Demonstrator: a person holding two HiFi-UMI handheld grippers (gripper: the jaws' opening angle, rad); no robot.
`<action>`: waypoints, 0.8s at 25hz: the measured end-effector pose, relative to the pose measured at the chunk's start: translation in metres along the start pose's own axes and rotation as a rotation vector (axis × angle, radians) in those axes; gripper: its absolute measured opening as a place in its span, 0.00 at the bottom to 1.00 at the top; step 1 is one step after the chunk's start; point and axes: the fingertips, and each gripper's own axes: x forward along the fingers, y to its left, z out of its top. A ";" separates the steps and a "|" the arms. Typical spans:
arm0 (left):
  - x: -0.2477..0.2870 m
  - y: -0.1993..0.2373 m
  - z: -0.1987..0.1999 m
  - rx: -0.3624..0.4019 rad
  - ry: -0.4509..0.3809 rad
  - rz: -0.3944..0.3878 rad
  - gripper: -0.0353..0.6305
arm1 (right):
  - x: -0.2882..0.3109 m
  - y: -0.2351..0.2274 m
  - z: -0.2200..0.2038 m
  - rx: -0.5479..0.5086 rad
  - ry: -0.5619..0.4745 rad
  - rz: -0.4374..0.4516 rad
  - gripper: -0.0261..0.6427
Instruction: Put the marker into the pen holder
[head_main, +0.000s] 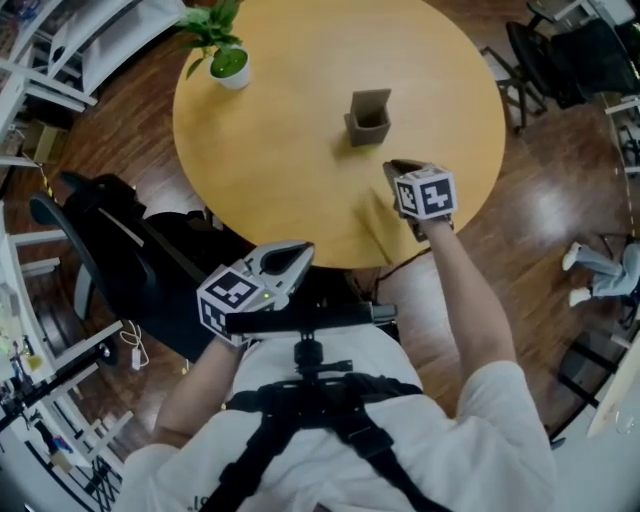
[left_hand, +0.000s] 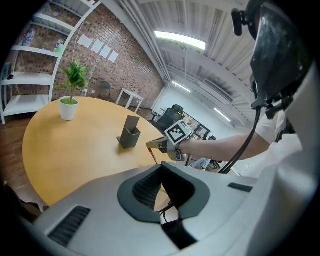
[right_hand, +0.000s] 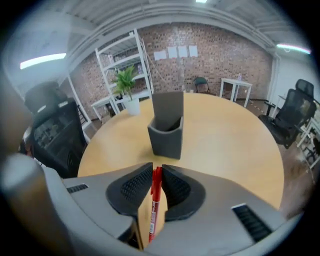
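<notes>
A grey pen holder (head_main: 370, 115) stands upright on the round wooden table (head_main: 280, 170), a little right of its middle. My right gripper (head_main: 393, 167) hovers over the table just short of the holder. It is shut on a red marker (right_hand: 155, 192) that hangs down between the pads, tip toward the table. In the right gripper view the pen holder (right_hand: 167, 132) is straight ahead. The left gripper view shows the right gripper (left_hand: 156, 145) with the red marker (left_hand: 154, 155) beside the pen holder (left_hand: 130, 133). My left gripper (head_main: 300, 256) is held off the table's near edge, jaws together, holding nothing.
A small potted plant (head_main: 228, 62) stands at the table's far left edge. A black office chair (head_main: 110, 240) is left of me beside the table. More chairs (head_main: 560, 55) stand at the upper right, white shelving (head_main: 60, 50) at the upper left. A person's feet (head_main: 585, 272) show at the right.
</notes>
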 end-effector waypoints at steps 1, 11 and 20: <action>0.002 0.000 0.003 -0.002 -0.004 -0.003 0.05 | -0.008 -0.001 0.013 0.012 -0.053 -0.002 0.13; 0.018 -0.004 0.027 -0.004 -0.029 0.002 0.05 | -0.060 -0.021 0.157 0.063 -0.575 -0.047 0.13; 0.007 0.001 0.027 -0.041 -0.020 0.101 0.05 | -0.037 -0.049 0.198 0.162 -0.729 -0.116 0.13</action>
